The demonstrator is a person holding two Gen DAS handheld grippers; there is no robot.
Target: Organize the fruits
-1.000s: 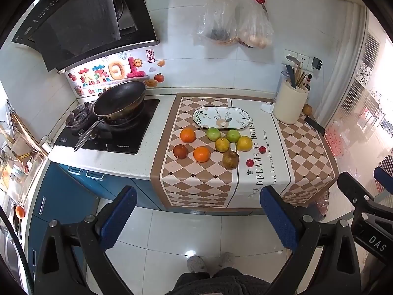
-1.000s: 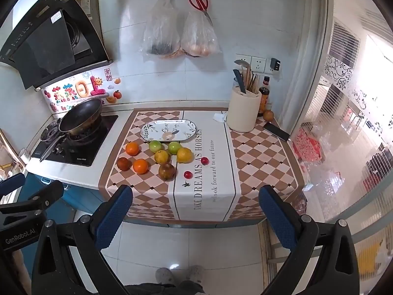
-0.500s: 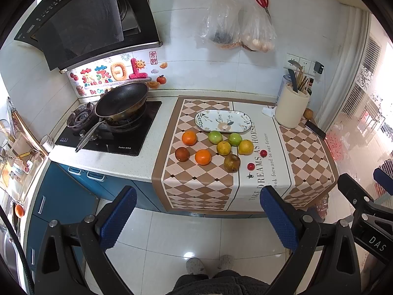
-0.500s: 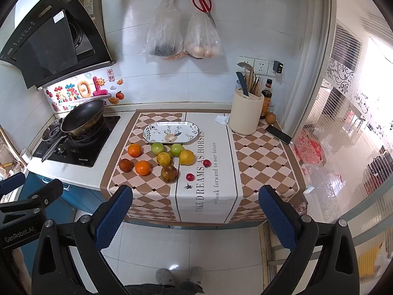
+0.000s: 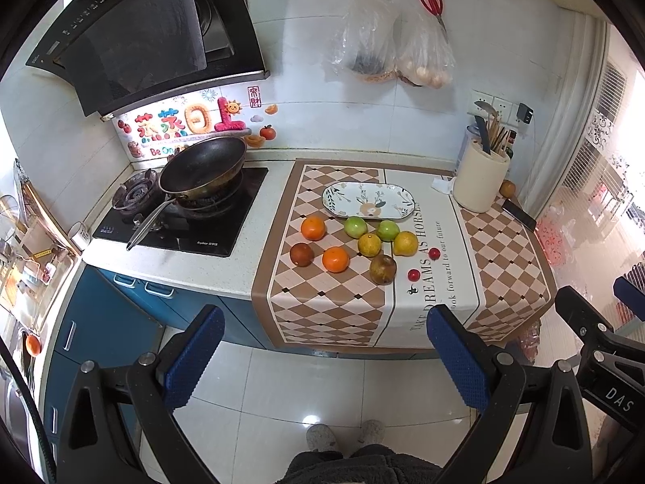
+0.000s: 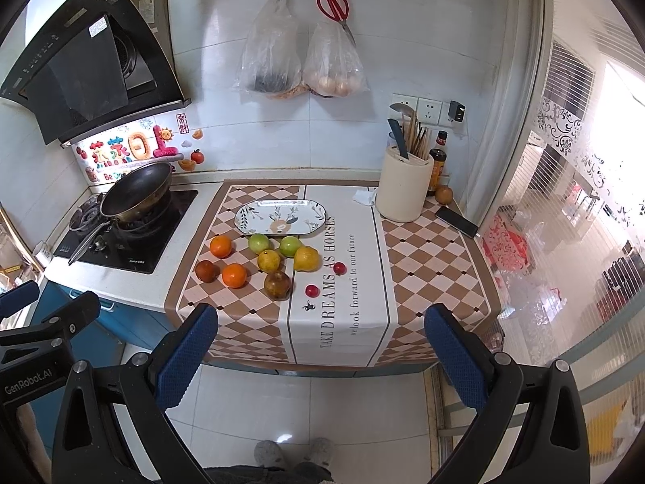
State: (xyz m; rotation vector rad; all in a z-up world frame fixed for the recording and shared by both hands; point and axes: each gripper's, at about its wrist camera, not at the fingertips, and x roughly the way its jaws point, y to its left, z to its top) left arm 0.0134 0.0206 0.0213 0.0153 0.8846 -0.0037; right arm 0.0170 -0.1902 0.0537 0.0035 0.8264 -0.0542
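Tiled kitchen; bench (image 5: 258, 238) covered by a checked runner (image 5: 334, 302). Round, smooth fruits (image 5: 354, 244) cluster just near of a glossy oval patterned plate (image 5: 369, 200), plate bare. Left gripper (image 5: 324, 357) and right gripper (image 6: 320, 355) hang above the floor, well apart from the fruit, textured blue fingers (image 6: 187, 357) spread wide, holding nothing.

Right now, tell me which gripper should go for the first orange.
Left, probably. The two oranges lie at the fruit cluster's left edge, on the stove side, nearer the left gripper. The right gripper, open too, sits further right, facing the cloth's white strip. Both hang short of the counter.
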